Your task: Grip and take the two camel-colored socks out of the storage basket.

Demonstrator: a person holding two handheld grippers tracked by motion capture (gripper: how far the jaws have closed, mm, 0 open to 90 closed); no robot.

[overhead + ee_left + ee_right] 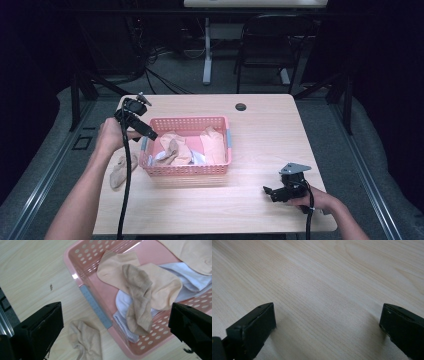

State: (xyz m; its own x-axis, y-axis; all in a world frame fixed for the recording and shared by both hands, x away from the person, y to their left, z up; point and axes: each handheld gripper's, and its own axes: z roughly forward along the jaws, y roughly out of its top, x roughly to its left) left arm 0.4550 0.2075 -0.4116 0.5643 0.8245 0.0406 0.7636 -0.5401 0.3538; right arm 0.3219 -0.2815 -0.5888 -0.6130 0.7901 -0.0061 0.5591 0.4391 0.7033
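Socks fill the pink basket point(186, 170) mid-table, and one tan sock point(118, 171) lies outside it on the table point(260, 130), just beside its left wall. The left hand-held gripper point(150, 134) hangs over that wall, jaws wide and empty (likely choosing the next sock to lift). The right hand-held gripper point(267, 190), also wide, rests idle on bare wood, well apart.

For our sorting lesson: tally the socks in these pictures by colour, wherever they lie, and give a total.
Peach socks: 2, one lying flat in the basket, one at its far end.
Tan sheer socks: 2, one in the basket, one on the table.
White socks: at least 1, partly buried.
Total: at least 5.
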